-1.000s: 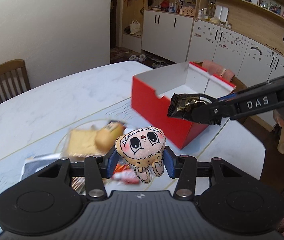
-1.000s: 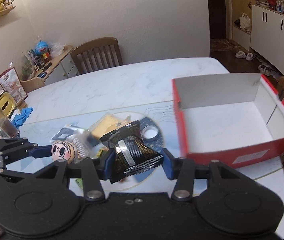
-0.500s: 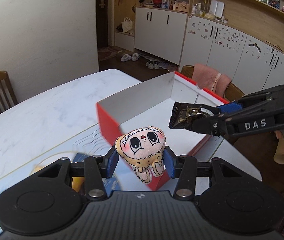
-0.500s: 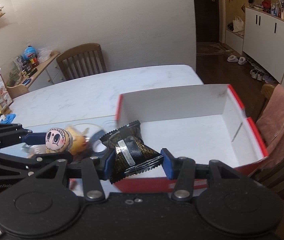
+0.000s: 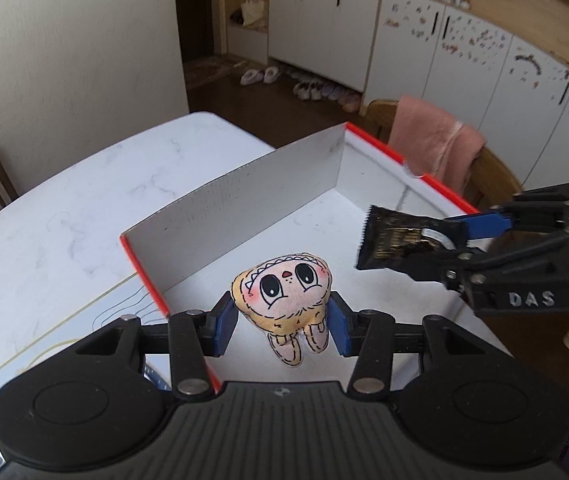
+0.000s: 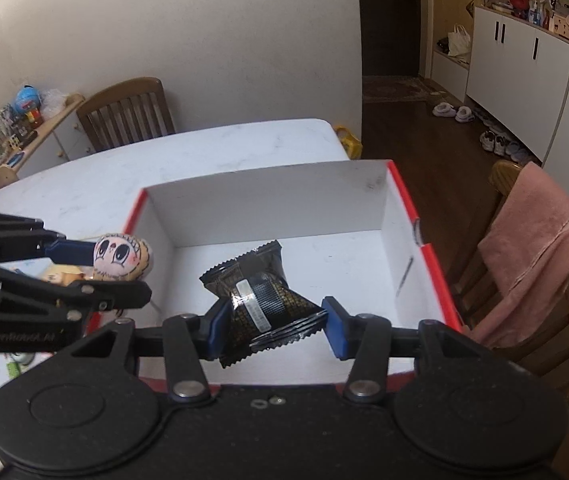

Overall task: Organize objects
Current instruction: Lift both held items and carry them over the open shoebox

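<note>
Plush toy (image 5: 282, 294) is pinched in my left jaws (image 5: 282, 320), face up toward the camera, legs dangling, hanging over the near corner of the red box (image 5: 244, 196). My right jaws (image 6: 272, 320) are clamped on a black snack packet (image 6: 262, 296), its long axis pointing to about 11 o'clock, sitting over the middle of the box. From the left view the packet is at roughly 2 o'clock from the plush. The box on the bench (image 6: 164, 160) looks empty inside, just white floor. I reckon both items only need lowering and letting go.
</note>
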Demonstrator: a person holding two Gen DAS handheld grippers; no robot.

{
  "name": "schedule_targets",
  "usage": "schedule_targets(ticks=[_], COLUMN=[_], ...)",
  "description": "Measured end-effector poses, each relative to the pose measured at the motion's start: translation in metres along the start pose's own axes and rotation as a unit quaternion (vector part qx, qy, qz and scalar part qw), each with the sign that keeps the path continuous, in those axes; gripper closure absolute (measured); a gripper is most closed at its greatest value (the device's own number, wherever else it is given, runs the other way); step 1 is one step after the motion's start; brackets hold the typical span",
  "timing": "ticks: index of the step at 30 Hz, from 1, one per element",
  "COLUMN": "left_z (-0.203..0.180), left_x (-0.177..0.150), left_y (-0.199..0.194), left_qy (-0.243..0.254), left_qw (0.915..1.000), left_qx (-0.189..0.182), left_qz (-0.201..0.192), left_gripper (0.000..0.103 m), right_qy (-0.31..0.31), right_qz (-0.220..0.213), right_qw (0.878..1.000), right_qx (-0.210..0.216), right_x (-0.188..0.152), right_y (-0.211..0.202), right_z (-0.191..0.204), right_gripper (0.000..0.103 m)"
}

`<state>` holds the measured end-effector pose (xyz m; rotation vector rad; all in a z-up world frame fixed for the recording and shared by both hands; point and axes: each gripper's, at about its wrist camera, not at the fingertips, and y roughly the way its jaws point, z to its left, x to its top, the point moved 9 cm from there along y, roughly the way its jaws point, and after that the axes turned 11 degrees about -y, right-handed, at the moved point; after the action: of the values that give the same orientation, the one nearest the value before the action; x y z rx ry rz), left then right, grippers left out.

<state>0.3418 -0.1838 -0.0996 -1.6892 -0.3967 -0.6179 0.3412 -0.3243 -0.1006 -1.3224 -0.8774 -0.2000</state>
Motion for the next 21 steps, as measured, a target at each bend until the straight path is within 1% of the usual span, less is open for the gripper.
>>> schedule_targets(ticks=[8, 13, 15, 21], left_z=[0.002, -0.001, -0.001, 0.002], left_x=[0.010, 0.004, 0.001, -0.003], left_y=[0.054, 0.083, 0.093, 0.115], left_qy=[-0.009, 0.004, 0.004, -0.002], left_qw=[0.9984, 0.9955, 0.9938, 0.9891], left_qx=[0.022, 0.025, 0.028, 0.038], left_qz=[0.052, 0.091, 0.107, 0.142], left_gripper=[0.056, 0.056, 0.056, 0.056], right_qy=[-0.029, -0.057, -0.065, -0.082], right_qz=[0.030, 0.057, 0.075, 0.111], right_qw=[0.999, 0.997, 0.995, 0.990], right_qx=[0.003, 0.004, 0.008, 0.007], right_x=[-0.003, -0.009, -0.012, -0.017], right_y=[0.029, 0.047, 0.057, 0.080], right_z=[-0.011, -0.013, -0.012, -0.014], right_gripper=[0.055, 0.055, 0.055, 0.055])
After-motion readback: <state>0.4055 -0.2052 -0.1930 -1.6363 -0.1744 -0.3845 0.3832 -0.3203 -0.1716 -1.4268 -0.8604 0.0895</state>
